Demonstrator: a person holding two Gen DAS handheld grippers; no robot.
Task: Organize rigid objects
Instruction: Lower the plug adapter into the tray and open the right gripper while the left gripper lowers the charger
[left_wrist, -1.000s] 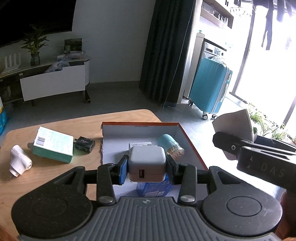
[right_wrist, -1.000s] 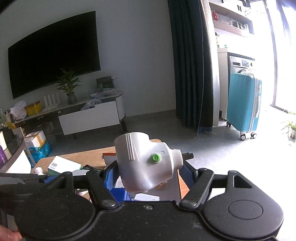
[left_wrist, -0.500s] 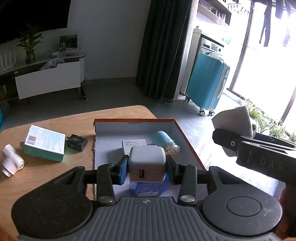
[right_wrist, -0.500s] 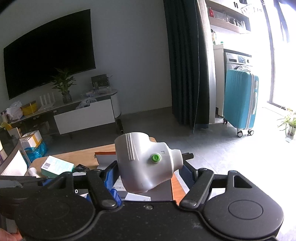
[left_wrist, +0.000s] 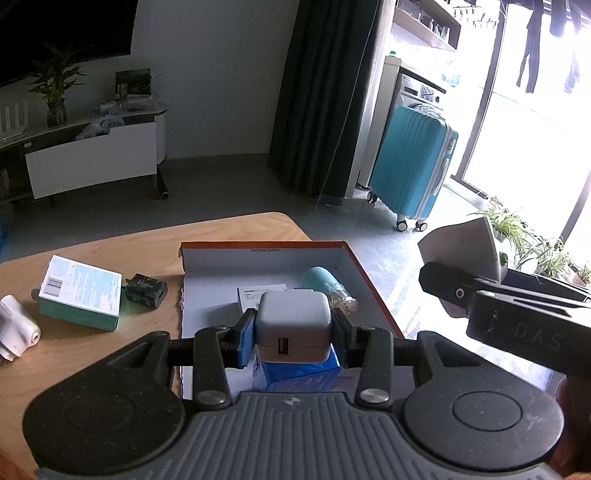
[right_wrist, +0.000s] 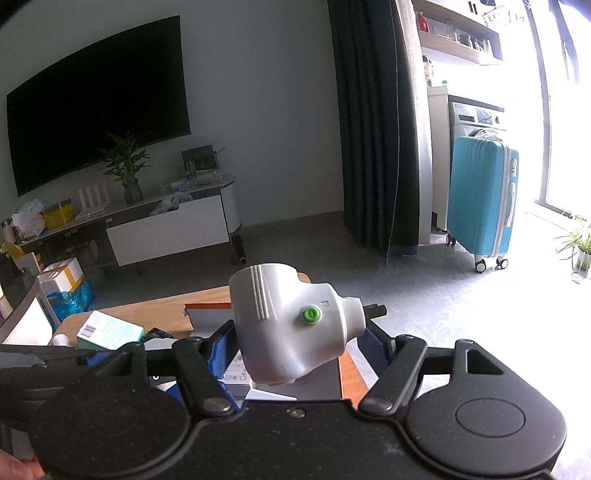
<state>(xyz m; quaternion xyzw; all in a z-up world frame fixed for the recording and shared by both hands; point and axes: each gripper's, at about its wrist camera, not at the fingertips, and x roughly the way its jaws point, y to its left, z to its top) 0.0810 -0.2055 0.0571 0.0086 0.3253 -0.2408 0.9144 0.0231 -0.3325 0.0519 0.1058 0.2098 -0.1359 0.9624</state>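
Partly done, by the look of it. On the wooden table (left_wrist: 229, 236), an open orange-edged box (left_wrist: 373, 291) already holding a teal cylinder (left_wrist: 319, 280), a white card (left_wrist: 260, 293) and a blue packet (left_wrist: 301, 374) at the near end. Outside the box, to its left: a teal-and-white carton (left_wrist: 79, 293), a small black adapter (left_wrist: 145, 295) touching it, and a white rounded device (left_wrist: 16, 326) at the table's edge. Three pieces left to collect, plus the two in hand.

Left gripper (left_wrist: 293, 330) clamped shut on a white cube charger (left_wrist: 293, 323), rounded corners, port facing the camera, poised above the box's near end. Right gripper (right_wrist: 295, 343) spread fairly wide, pads pressed on a white thermometer-like device (right_wrist: 291, 321), glossy, ribbed on top, green button on its side, nozzle pointing right; above the box's right side, not yet lowered. Both likely hard and smooth, so prone to slipping.
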